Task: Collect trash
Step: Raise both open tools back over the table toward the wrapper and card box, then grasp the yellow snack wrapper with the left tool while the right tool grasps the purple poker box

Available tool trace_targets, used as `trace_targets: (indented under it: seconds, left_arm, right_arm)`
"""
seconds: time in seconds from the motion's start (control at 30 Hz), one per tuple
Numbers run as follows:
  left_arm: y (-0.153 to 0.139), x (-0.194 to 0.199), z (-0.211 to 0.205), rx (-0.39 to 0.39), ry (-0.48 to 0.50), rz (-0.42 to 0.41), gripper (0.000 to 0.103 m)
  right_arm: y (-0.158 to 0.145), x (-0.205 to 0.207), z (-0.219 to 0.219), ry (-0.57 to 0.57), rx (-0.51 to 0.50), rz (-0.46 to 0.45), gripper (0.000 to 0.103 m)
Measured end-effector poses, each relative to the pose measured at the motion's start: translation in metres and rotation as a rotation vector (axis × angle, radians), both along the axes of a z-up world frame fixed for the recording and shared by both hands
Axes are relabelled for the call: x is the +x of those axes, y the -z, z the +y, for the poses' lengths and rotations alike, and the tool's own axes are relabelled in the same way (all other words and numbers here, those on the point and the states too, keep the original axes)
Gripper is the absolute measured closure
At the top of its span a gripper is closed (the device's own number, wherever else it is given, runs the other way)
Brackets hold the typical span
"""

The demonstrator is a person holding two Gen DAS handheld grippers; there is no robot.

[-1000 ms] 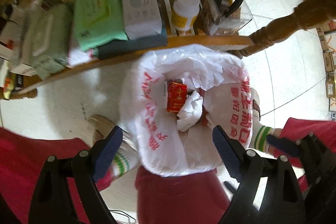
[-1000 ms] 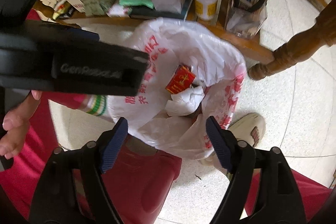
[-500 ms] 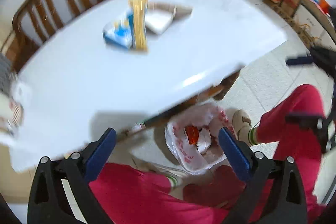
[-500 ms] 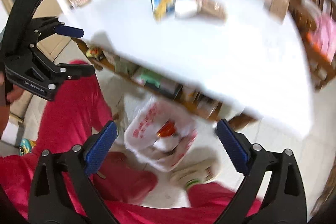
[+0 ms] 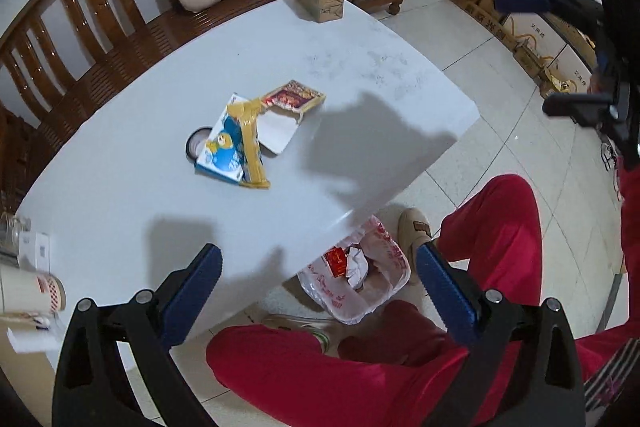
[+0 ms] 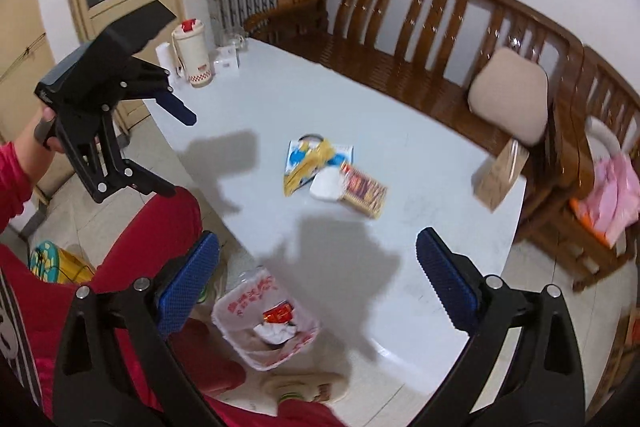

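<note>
both grippers hang above the white table (image 5: 120,195) with nothing in them: the left gripper (image 5: 318,291) has its fingers (image 5: 192,291) spread wide and released, and the right gripper (image 6: 318,281) is the same, fingers (image 6: 448,287) fully apart.

the remaining trash sits in one overlapping heap near the middle of the table: a blue and white carton (image 5: 224,151) with a yellow wrapper (image 5: 252,143) lying across it, a torn white box flap (image 5: 276,131), a red and gold packet (image 5: 294,95), and a round lid (image 5: 198,145) poking out from under the carton. the white trash bag (image 6: 266,323) stands open on the floor at the table's near edge, between the person's red-trousered legs (image 5: 492,223), already holding a red packet and crumpled paper.

what could go wrong, as i judge it: because the pieces overlap, closing on one may drag or flip its neighbours, and the thin wrapper could slip from the pads. the bag mouth is partly tucked under the table edge, so a drop from up here might hit the tabletop or floor instead. the two grippers could also knock each other if both go for the heap.

compared with a second ago, both grippers have risen from right over the bag to well above the table, and their fingers have opened wider.
</note>
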State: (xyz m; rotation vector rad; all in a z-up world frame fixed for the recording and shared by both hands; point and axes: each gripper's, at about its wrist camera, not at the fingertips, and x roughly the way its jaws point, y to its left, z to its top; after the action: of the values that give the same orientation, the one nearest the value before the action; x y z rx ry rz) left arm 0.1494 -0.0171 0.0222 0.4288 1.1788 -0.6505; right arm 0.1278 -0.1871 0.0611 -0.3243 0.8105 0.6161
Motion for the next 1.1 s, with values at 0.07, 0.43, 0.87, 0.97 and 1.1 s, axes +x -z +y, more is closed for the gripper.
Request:
trace_targets:
  seconds: [0.07,0.43,0.87,0.97,1.1]
  left_arm:
    - [-0.002,0.008,-0.002,0.001,0.007,0.0,0.008]
    - [0.026,0.054,-0.023,0.014,0.034,0.043,0.008]
    - [0.071,0.1,-0.034,-0.023,0.018,0.12,0.008]
    - [0.08,0.108,-0.033,-0.031,0.01,0.133,0.008]
    - [0.089,0.115,-0.034,-0.047,-0.002,0.143,0.008]
  right_arm:
    - [-0.008,0.012,-0.007,-0.03,-0.006,-0.01,0.007]
    - [-0.011,0.064,-0.007,-0.186,-0.1,-0.007,0.007]
    - [0.054,0.119,0.021,-0.334,-0.235,0.133,0.007]
    - [0.075,0.128,0.026,-0.369,-0.264,0.172,0.007]
    - [0.101,0.141,0.033,-0.41,-0.294,0.216,0.007]
